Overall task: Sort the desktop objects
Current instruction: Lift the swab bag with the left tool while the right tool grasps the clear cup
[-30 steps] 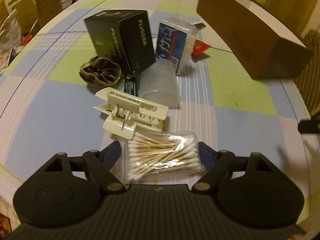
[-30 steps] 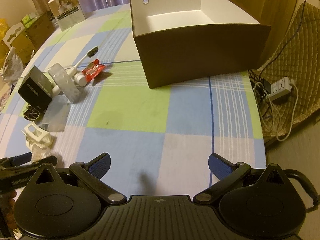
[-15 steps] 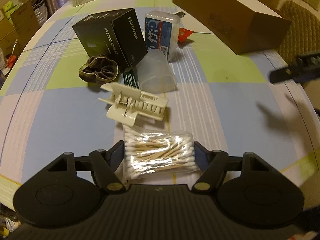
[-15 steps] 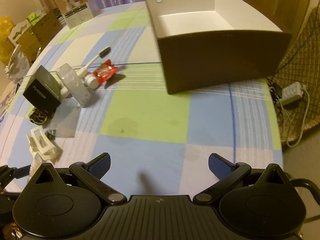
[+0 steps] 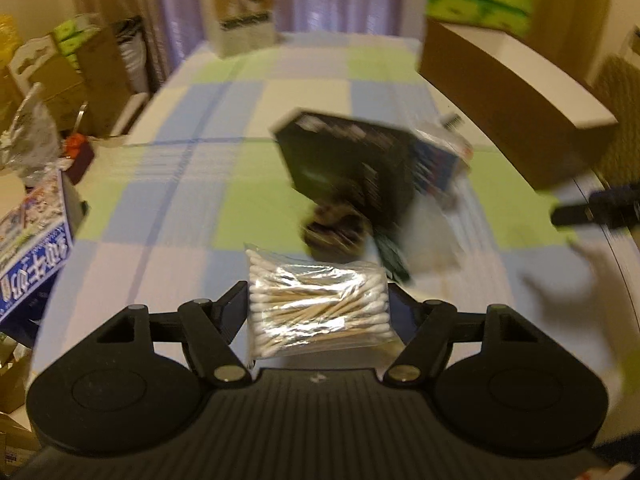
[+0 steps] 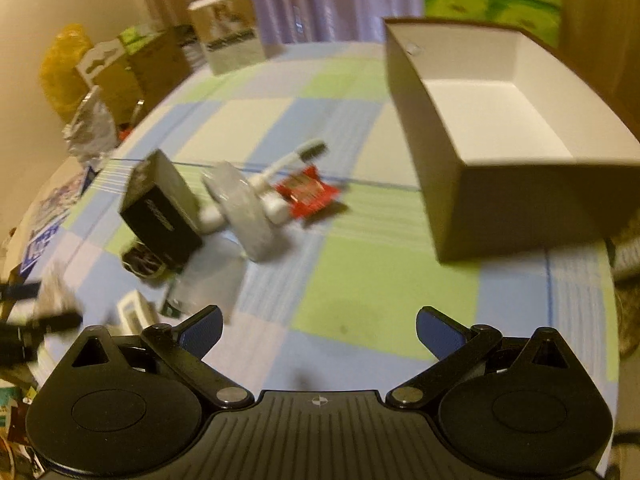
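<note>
The left gripper (image 5: 318,310) clamps the cotton swab bag (image 5: 318,309); the right gripper (image 6: 319,330) stands apart. Keep clamping until above the open box (image 6: 500,184).

On the desk (image 6: 360,280) there is one bag of cotton swabs (image 5: 318,310), one black carton (image 6: 162,210), one toothbrush (image 6: 296,158), one red packet (image 6: 308,198), one clear plastic case (image 6: 248,216), one white clip (image 6: 134,312), one dark scrunchie (image 5: 334,234) and one open brown box (image 6: 504,140). Two tools show: left tool (image 5: 318,312), right tool (image 6: 318,330).
</note>
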Demonstrator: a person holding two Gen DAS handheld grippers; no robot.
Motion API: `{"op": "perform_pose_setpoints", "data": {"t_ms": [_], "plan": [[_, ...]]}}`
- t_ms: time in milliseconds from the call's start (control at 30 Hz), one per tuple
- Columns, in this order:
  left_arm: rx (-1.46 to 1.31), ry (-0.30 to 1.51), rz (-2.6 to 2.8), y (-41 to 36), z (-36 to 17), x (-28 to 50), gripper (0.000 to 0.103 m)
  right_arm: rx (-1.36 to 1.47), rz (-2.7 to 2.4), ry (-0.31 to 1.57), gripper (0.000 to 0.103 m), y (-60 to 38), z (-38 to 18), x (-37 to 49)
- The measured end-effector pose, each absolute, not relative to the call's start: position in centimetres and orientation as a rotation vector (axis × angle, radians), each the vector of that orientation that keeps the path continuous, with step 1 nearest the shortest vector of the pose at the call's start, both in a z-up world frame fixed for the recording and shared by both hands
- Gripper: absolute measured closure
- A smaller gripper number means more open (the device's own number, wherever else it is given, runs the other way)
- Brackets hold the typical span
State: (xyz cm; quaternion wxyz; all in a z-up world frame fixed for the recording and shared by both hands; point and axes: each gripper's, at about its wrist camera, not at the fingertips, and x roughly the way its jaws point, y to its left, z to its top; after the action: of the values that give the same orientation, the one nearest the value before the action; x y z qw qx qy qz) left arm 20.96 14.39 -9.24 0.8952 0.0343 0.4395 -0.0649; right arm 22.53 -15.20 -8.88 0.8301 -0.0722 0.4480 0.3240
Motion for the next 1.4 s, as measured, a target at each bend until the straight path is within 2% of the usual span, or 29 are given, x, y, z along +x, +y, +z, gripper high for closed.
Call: {"op": "perform_pose_setpoints", "data": {"t_ms": [33,67,200,267,800,833,867,900,1033,1400], "plan": [[0.059,0.904,-0.125,15.1,-8.9,21.6,0.034,-0.156,0.712,0.928,0.004,-14.6,-8.8,22.6],[0.054,0.901,-0.116,15.7,-8.7,22.2,0.034,-0.161,0.733,0.909,0.015,-14.1,-8.7,22.7],[0.058,0.884,-0.099,17.1,-8.0,24.4,0.034,-0.19,0.797,0.877,0.036,-11.6,-9.2,23.8],[0.052,0.88,-0.099,17.7,-7.8,25.6,0.034,-0.212,0.825,0.86,0.05,-10.4,-9.5,24.4],[0.045,0.903,-0.161,20.0,-8.7,30.7,0.034,-0.327,0.871,0.815,0.051,-4.6,-12.3,26.4],[0.049,0.907,-0.166,19.8,-8.7,30.7,0.034,-0.344,0.873,0.801,0.054,-4.5,-12.3,26.3],[0.052,0.91,-0.171,19.7,-8.8,30.7,0.034,-0.367,0.883,0.779,0.065,-4.4,-12.4,26.0],[0.055,0.911,-0.175,19.6,-8.8,30.6,0.034,-0.386,0.895,0.763,0.069,-4.3,-12.4,25.8],[0.063,0.914,-0.186,18.8,-8.8,30.5,0.034,-0.413,0.904,0.732,0.076,-4.6,-12.3,25.3],[0.066,0.862,-0.178,14.9,-5.4,28.7,0.034,-0.269,0.916,0.719,0.077,-9.0,-7.6,25.2]]}}
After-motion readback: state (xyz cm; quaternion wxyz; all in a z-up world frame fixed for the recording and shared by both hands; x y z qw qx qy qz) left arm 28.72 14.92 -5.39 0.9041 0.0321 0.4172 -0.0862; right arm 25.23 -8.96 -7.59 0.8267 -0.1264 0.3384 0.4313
